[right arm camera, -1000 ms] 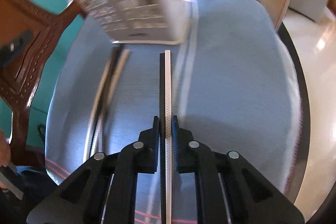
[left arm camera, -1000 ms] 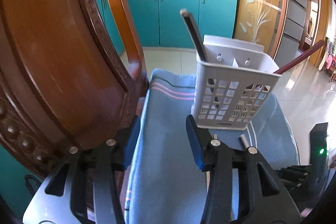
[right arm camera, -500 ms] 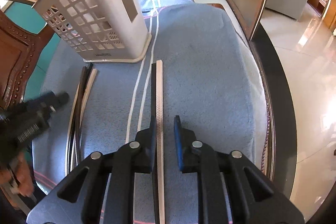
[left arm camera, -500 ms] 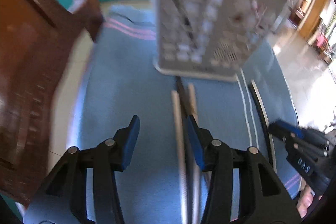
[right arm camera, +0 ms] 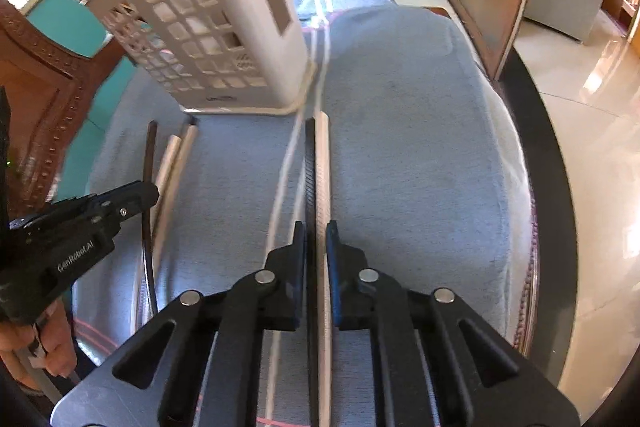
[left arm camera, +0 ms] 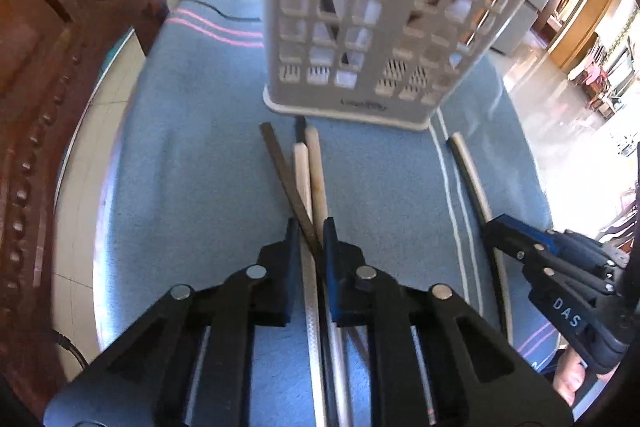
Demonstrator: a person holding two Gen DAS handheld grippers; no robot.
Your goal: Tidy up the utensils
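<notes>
Two black two-finger grippers work low over a blue towel (right arm camera: 420, 147) near a white perforated plastic utensil basket (left arm camera: 372, 23) standing upright on it. The left gripper (left arm camera: 311, 227) is clenched on a dark flat chopstick (left arm camera: 286, 183) crossing two pale ones (left arm camera: 314, 171). The right gripper (right arm camera: 316, 227) grips a white-and-black chopstick pair (right arm camera: 318, 167) pointing at the basket's base.

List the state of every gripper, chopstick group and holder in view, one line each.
left gripper: shut on dark chopstick, raised at an angle.
right gripper: shut on chopstick pair.
white chopsticks: lying flat on blue towel.
utensil basket: upright, chopsticks poking out.
</notes>
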